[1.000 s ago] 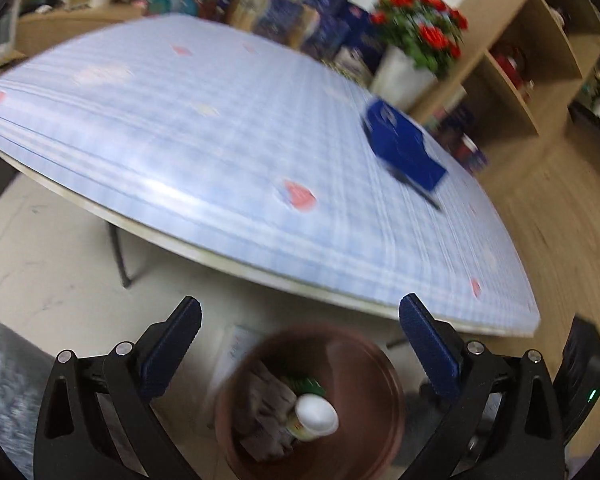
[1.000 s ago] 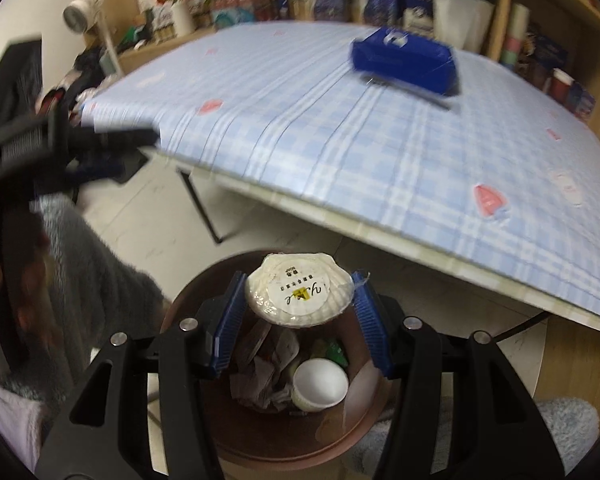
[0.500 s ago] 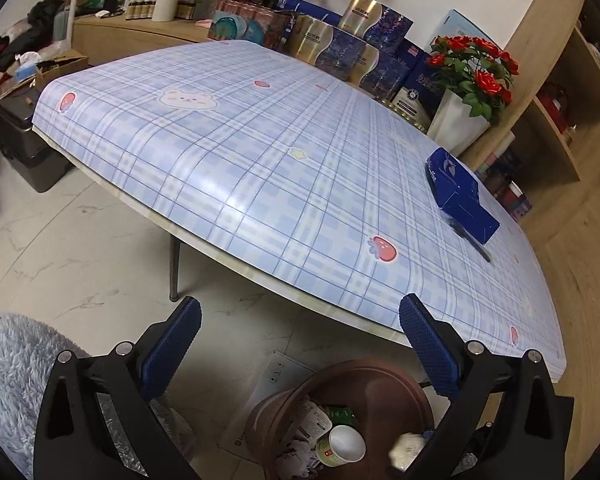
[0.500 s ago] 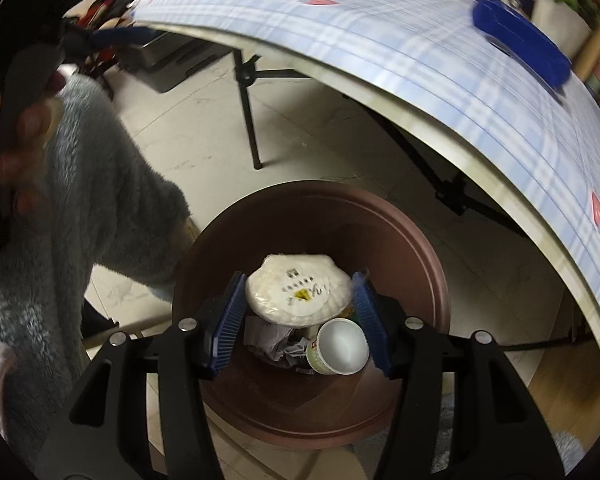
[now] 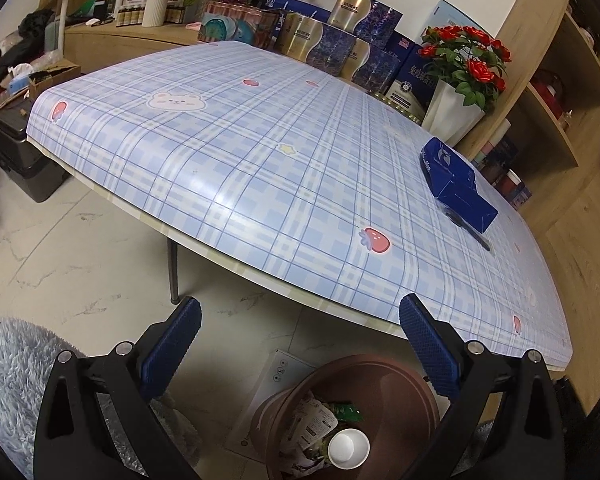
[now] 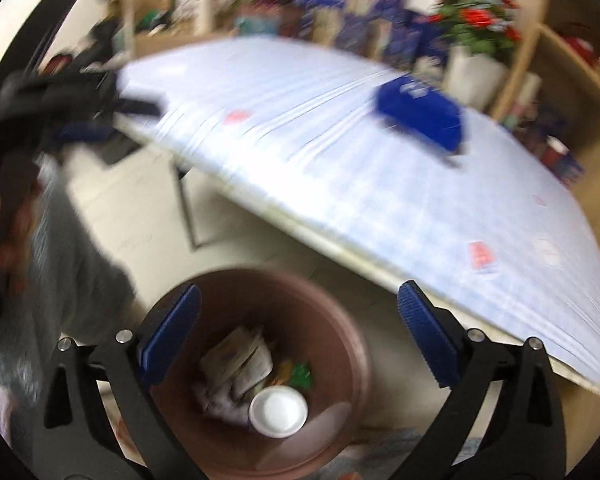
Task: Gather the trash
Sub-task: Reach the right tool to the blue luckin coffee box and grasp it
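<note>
A brown round trash bin [image 5: 384, 376] stands on the floor below the table's near edge; it also shows in the right wrist view [image 6: 260, 292]. Inside lie crumpled paper [image 6: 240, 364], a white paper cup [image 6: 278, 411] and green wrappers. My left gripper [image 5: 296, 340] is open and empty, above and to the left of the bin. My right gripper [image 6: 298, 328] is open and empty, right over the bin. The right wrist view is blurred by motion.
A table with a blue plaid cloth [image 5: 260, 152] fills the middle. A blue box [image 5: 456, 184] lies on its right part. A white pot of red roses [image 5: 456, 108], gift boxes and wooden shelves [image 5: 556, 92] stand behind. A grey fluffy sleeve [image 5: 12, 376] shows at left.
My right gripper has opened and let go of the white shell-shaped packet over the bin, then tilted up toward the table. My left gripper stayed open and pulled back a little.
</note>
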{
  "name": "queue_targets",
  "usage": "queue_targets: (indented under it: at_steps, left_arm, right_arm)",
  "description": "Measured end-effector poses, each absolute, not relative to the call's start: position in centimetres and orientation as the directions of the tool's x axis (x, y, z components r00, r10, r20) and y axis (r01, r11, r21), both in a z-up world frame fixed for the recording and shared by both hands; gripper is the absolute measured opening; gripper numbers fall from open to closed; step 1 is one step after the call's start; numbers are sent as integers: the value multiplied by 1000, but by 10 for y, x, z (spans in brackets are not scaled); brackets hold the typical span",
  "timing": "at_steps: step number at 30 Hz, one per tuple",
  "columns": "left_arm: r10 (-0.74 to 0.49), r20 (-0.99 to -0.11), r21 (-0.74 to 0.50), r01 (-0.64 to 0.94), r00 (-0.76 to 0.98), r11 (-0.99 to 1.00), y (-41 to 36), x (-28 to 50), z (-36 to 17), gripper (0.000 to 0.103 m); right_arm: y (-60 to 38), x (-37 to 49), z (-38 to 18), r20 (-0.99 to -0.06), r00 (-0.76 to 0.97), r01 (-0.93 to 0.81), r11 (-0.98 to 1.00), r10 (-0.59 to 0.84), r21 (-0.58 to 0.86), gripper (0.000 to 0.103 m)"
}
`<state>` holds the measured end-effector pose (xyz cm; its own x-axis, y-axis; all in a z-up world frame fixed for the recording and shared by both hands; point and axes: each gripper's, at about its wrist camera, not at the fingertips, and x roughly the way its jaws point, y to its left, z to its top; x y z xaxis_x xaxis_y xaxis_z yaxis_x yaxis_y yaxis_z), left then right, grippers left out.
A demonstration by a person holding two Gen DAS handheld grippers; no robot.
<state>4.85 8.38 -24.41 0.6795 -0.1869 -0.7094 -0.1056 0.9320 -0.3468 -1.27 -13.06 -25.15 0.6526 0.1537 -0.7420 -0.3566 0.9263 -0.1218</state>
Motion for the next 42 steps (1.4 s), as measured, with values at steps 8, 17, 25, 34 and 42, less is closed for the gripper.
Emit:
queue_targets:
  at_steps: [8,17,25,34,42]
  left_arm:
    - [-179,-706,-313,-76,685,947,73,48,-242,97]
    - [-180,-706,-268,-23,685,963,59,49,-238,97]
    - [-195,-710,-237,32,676,971,47,66,-217,97]
    - [-255,-701,-231,127,666,965,23,124,-181,75]
    - [-303,-744,-239,186,596,953,-16,205,-176,57]
  right_arm:
    - [-186,-1,-232,-650,751,-161,987,113,-14,97]
    - [-227,2,-231,-632,765,-53,990,123,129,97]
    - [-253,12,-229,-631,762,-1,975,144,221,97]
    - [-284,82,-201,-644,737,-33,962,206,270,97]
    - [-306,182,-204,-715,647,-54,951,267,306,97]
